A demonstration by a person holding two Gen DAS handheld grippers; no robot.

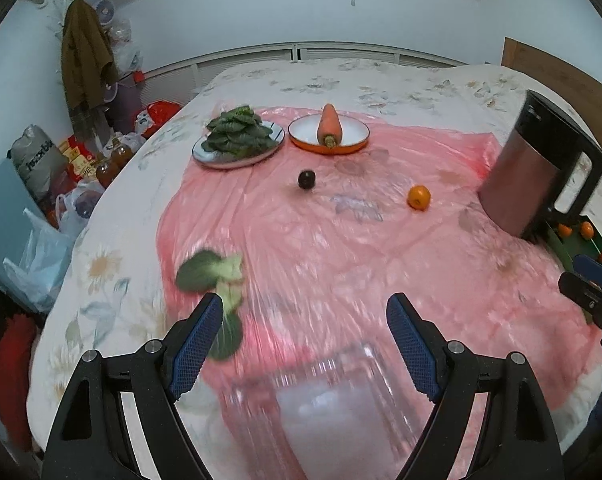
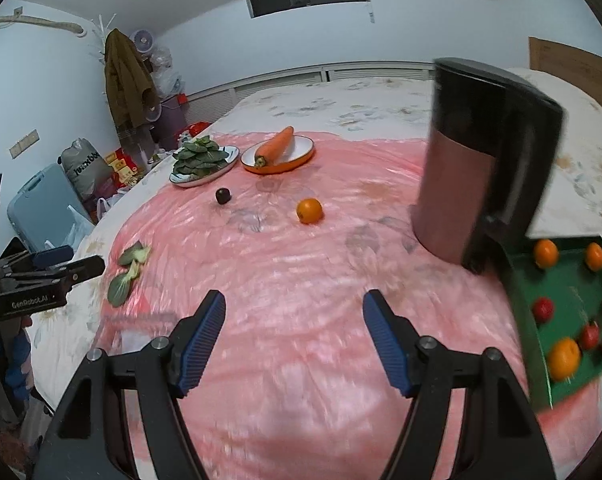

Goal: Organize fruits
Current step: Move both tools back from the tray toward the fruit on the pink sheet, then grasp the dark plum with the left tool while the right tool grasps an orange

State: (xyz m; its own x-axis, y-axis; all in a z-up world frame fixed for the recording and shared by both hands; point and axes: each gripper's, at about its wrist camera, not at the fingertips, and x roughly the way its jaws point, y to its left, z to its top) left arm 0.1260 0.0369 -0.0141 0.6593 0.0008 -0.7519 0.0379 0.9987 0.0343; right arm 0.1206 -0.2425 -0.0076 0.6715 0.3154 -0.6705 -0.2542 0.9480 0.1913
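1. A single orange (image 2: 309,211) is seen lying loose on the pink plastic sheet (image 2: 301,320), at centre frame in the right wrist view and right of centre in the left wrist view.
2. A dark round fruit (image 2: 223,195) (too small to name for certain) is found to the left of the orange and well apart from it, also loose on the sheet.
3. More oranges and small red fruits are held in a green tray (image 2: 561,308) at the right edge of the right wrist view, just beside a tall dark kettle (image 2: 481,160).
4. Toward the upper middle of the frame, a carrot (image 2: 275,146) is laid across an orange-rimmed dish (image 2: 301,156), and a heap of leafy greens (image 2: 199,156) is piled on a plate (image 2: 231,152) just left of it.
5. Loose green leaves (image 1: 213,280) are scattered at the left edge of the sheet.
6. A clear plastic container (image 1: 333,392) is shown, blurred, at the bottom of the left wrist view.
7. The left gripper (image 1: 305,340) is held wide apart with nothing clasped, above that container.
8. The right gripper (image 2: 293,340) is likewise spread wide and empty, over bare sheet.
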